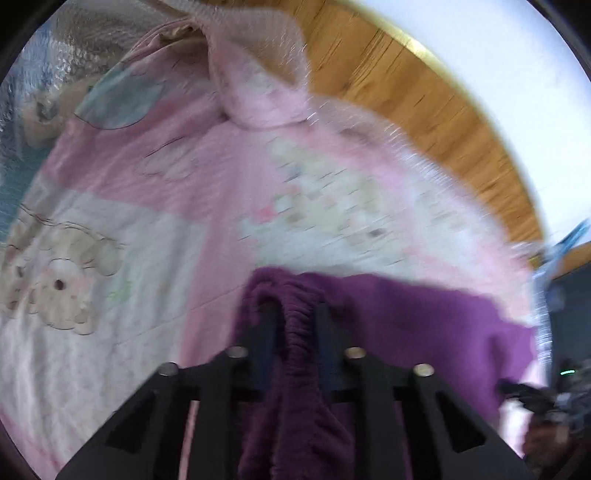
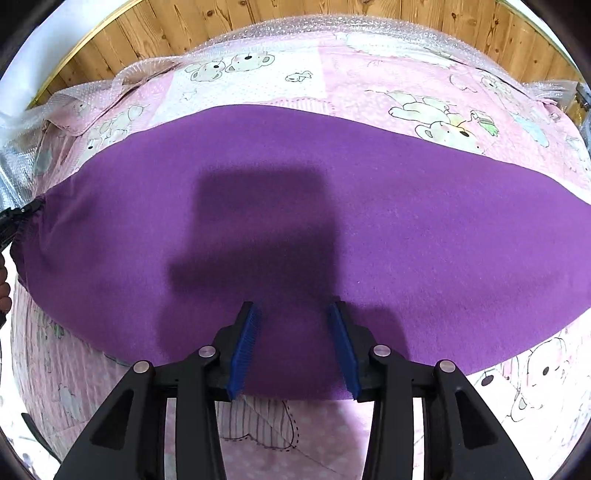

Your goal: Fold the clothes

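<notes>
Left gripper pinching purple garment edge; right gripper spread above.

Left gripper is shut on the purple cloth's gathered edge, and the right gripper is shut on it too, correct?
Not quite. The left gripper is shut on the purple cloth, but the right gripper is open, its fingers spread over the cloth, as the right wrist view shows.

You've got wood-plank wall across top of frame, white wall upper right, pink bear-print quilt w/ bubble wrap at its far edge.
</notes>
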Motion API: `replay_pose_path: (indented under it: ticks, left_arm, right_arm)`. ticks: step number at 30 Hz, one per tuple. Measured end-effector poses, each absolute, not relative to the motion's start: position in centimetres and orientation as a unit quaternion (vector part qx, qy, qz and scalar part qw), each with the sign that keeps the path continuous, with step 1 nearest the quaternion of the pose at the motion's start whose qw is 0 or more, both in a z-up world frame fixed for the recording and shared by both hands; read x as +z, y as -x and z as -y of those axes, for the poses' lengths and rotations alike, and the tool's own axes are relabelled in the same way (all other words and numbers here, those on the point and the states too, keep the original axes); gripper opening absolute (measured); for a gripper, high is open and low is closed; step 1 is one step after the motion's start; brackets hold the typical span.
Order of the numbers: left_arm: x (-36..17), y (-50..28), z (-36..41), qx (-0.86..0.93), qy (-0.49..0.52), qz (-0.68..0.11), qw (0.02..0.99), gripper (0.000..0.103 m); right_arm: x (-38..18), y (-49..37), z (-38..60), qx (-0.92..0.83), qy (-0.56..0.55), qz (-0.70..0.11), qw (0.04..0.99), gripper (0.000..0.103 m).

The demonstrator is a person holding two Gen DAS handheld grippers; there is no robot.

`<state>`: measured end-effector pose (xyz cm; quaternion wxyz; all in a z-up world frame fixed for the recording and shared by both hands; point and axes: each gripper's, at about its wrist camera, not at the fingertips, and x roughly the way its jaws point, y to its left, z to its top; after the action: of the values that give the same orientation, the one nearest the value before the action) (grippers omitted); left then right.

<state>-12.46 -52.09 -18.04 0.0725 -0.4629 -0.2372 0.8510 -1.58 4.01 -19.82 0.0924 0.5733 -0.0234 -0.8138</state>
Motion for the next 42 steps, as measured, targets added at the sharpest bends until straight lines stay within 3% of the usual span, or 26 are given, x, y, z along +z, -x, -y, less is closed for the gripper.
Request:
replay_pose_path:
  ticks: [4, 7, 14, 16, 20, 22, 23, 28, 30, 32, 33, 34, 35, 40, 42]
  left_arm:
    - [-22.0, 10.9, 56.4, 0.805, 0.486, 0.33, 0.079, 0.015]
    - [-22.2, 10.5, 57.9, 0.786, 0.484, 0.372, 0.095, 0.03]
    - [-13.9, 6.8, 55.6, 0.843, 0.442, 0.281, 0.123, 0.031]
    - [-12.6, 5.1, 52.8, 0.833, 0.43, 0.286, 0.197, 0.031]
    - [-17.7, 4.1, 48.2, 0.813, 0.524, 0.186, 0.176, 0.031]
    - [-21.0, 3.6, 51.0, 0.808, 0.542, 0.206, 0.106, 0.004]
    - [-21.2, 2.8, 52.9, 0.809, 0.521, 0.252, 0.104, 0.004]
    - [-18.4, 1.0, 51.7, 0.812, 0.528, 0.218, 0.122, 0.007]
    - [-16.6, 0.8, 50.3, 0.822, 0.506, 0.216, 0.15, 0.013]
    - [-16.3, 1.2, 49.0, 0.826, 0.501, 0.209, 0.152, 0.031]
    - [-17.1, 1.5, 48.7, 0.821, 0.511, 0.208, 0.144, 0.033]
    - [-18.3, 1.5, 48.4, 0.817, 0.527, 0.196, 0.13, 0.034]
    - [-19.5, 1.5, 48.2, 0.812, 0.542, 0.184, 0.117, 0.027]
    - [-18.0, 0.1, 48.4, 0.814, 0.548, 0.186, 0.053, 0.024]
    - [-15.8, 0.1, 45.9, 0.819, 0.558, 0.125, 0.035, 0.024]
  right_arm:
    - [-20.1, 0.0, -3.9, -0.81, -0.574, 0.01, 0.119, 0.042]
    - [-19.5, -0.5, -4.9, -0.804, -0.581, 0.013, 0.125, 0.041]
    - [-17.7, 1.5, -4.1, -0.824, -0.555, -0.003, 0.115, 0.042]
    - [-18.7, 1.6, -3.4, -0.823, -0.557, -0.024, 0.115, 0.042]
    - [-20.1, 0.2, -3.6, -0.825, -0.549, -0.044, 0.123, 0.043]
    - [-20.1, -0.9, -4.8, -0.823, -0.552, -0.032, 0.129, 0.043]
    - [-20.0, -1.2, -5.6, -0.817, -0.563, -0.024, 0.123, 0.043]
    - [-17.2, -1.2, -10.2, -0.825, -0.557, 0.001, 0.091, 0.042]
    - [-16.4, 0.2, -13.0, -0.835, -0.545, -0.003, 0.07, 0.043]
    - [-16.9, 1.4, -16.2, -0.839, -0.543, -0.005, 0.041, 0.043]
    - [-17.4, 1.9, -18.3, -0.839, -0.543, -0.006, 0.023, 0.043]
    - [-18.1, 1.9, -20.1, -0.837, -0.546, -0.006, 0.011, 0.043]
    - [-18.9, 1.6, -21.7, -0.834, -0.551, -0.005, 0.003, 0.043]
    - [-18.8, -0.2, -28.0, -0.83, -0.556, 0.05, 0.01, 0.046]
    - [-17.0, -0.7, -31.0, -0.843, -0.534, 0.064, 0.0, 0.046]
